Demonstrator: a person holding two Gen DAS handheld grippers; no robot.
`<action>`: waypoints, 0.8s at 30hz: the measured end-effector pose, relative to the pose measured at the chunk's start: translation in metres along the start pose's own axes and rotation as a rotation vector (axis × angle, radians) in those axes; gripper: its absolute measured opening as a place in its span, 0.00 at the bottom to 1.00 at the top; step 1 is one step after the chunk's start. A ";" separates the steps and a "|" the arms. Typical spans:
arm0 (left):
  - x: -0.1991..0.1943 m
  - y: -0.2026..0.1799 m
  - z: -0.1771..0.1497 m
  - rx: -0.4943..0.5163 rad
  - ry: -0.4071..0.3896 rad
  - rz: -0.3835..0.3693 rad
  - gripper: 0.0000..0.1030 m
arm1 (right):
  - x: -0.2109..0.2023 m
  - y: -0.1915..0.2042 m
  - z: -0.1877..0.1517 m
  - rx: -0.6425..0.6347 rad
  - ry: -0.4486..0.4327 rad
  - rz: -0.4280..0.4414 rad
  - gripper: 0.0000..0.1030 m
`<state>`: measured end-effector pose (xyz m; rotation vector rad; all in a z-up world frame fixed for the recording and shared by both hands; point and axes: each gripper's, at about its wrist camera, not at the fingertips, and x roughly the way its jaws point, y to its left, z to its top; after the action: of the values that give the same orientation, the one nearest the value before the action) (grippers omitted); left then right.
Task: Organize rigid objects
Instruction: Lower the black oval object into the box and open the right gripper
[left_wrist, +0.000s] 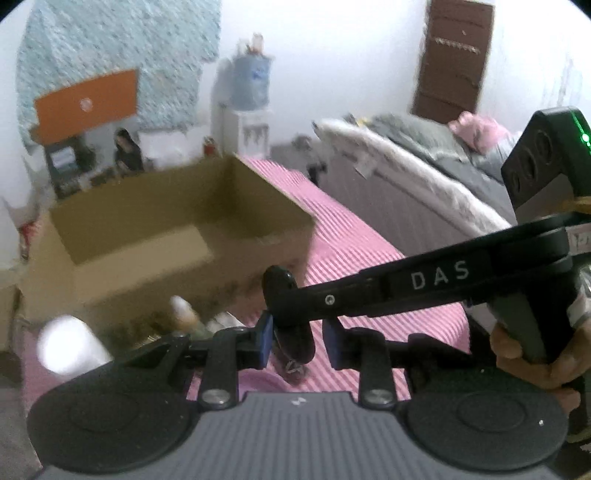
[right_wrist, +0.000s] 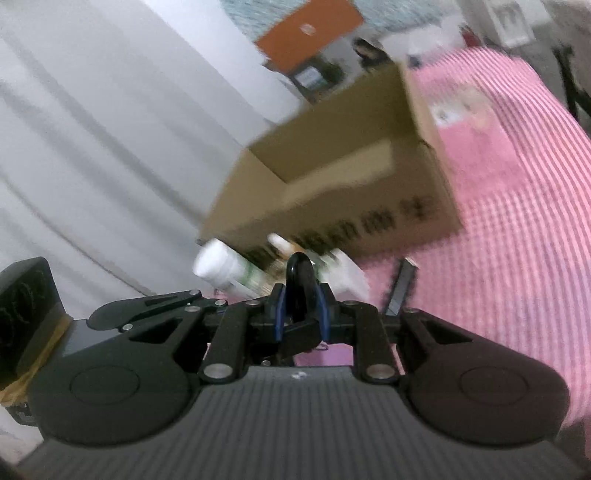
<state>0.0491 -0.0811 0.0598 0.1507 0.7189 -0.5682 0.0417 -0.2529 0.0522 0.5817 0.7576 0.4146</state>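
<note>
An open cardboard box (left_wrist: 177, 236) stands on a pink striped cloth (left_wrist: 354, 236); it also shows in the right wrist view (right_wrist: 343, 177). My right gripper (right_wrist: 301, 314) is shut on a glossy black object (right_wrist: 300, 284), which stands up between its blue pads. In the left wrist view that black object (left_wrist: 291, 321) hangs between my left gripper's (left_wrist: 297, 341) open blue pads (left_wrist: 265, 338), held by the right gripper reaching in from the right. A white bottle (right_wrist: 225, 271) and other small items lie by the box's near side.
A white cylinder (left_wrist: 70, 347) lies at the lower left of the left wrist view. A bed with grey bedding (left_wrist: 413, 162) stands to the right. A grey flat bar (right_wrist: 400, 288) lies on the cloth. A white curtain (right_wrist: 92, 147) hangs to the left.
</note>
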 end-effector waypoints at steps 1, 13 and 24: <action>-0.005 0.006 0.005 -0.006 -0.014 0.011 0.29 | 0.002 0.006 0.006 -0.015 -0.004 0.011 0.17; 0.009 0.116 0.074 -0.106 0.050 0.154 0.29 | 0.115 0.057 0.118 -0.093 0.106 0.130 0.16; 0.088 0.195 0.068 -0.204 0.299 0.177 0.29 | 0.265 0.011 0.157 0.123 0.409 0.101 0.16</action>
<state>0.2472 0.0218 0.0408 0.1092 1.0383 -0.3031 0.3306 -0.1534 0.0139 0.6607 1.1542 0.5936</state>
